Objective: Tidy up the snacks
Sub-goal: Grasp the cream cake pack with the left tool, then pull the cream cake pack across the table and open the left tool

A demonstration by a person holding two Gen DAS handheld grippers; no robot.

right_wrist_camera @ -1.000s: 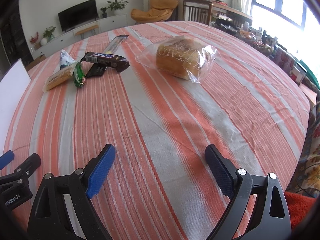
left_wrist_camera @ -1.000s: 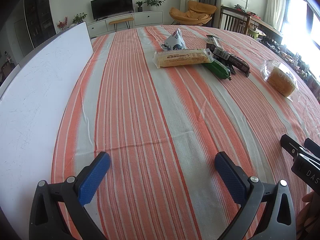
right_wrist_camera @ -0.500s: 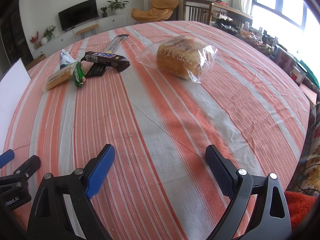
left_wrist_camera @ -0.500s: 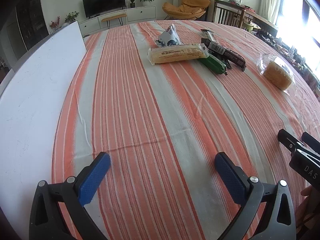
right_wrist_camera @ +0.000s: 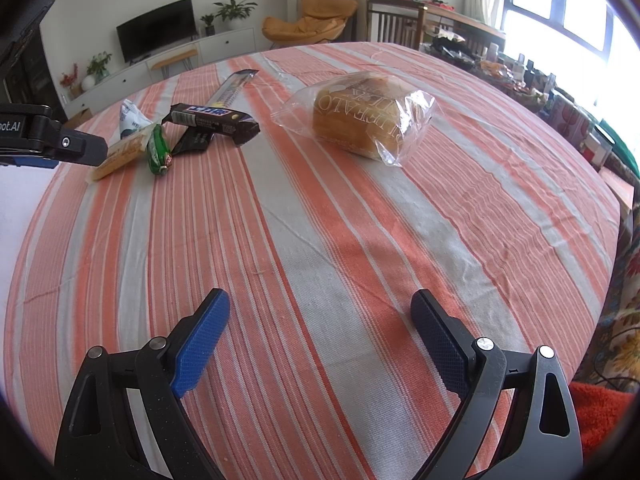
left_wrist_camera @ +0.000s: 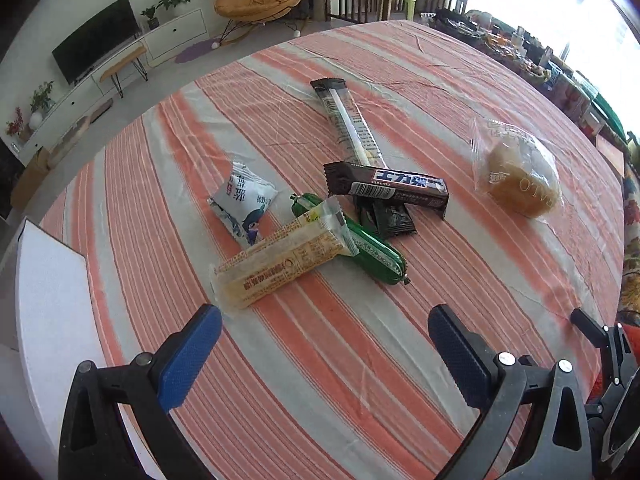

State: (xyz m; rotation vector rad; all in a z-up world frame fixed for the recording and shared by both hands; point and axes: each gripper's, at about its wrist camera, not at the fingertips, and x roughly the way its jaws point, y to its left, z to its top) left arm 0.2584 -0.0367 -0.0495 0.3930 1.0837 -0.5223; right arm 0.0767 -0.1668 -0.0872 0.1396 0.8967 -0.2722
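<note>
A heap of snacks lies on the striped tablecloth [left_wrist_camera: 320, 360]. A yellow cracker pack [left_wrist_camera: 280, 264] rests on a green sausage [left_wrist_camera: 368, 252]. Beside them are a white-blue pouch [left_wrist_camera: 244, 200], a dark chocolate bar [left_wrist_camera: 388, 188], a small black packet [left_wrist_camera: 388, 218] and a long black-white stick pack [left_wrist_camera: 352, 124]. Bagged bread [left_wrist_camera: 516, 176] lies apart to the right, large in the right wrist view [right_wrist_camera: 368, 116]. My left gripper [left_wrist_camera: 324, 344] is open just short of the cracker pack. My right gripper [right_wrist_camera: 320, 332] is open over bare cloth.
A white board [left_wrist_camera: 52, 320] lies along the table's left side. The table's right edge [right_wrist_camera: 616, 216] drops toward cluttered furniture by the window. A TV unit, plants and an orange chair stand beyond the far edge.
My left gripper has moved far forward over the table and now hovers close to the snack heap. The right gripper has hardly moved. Both stay open.
</note>
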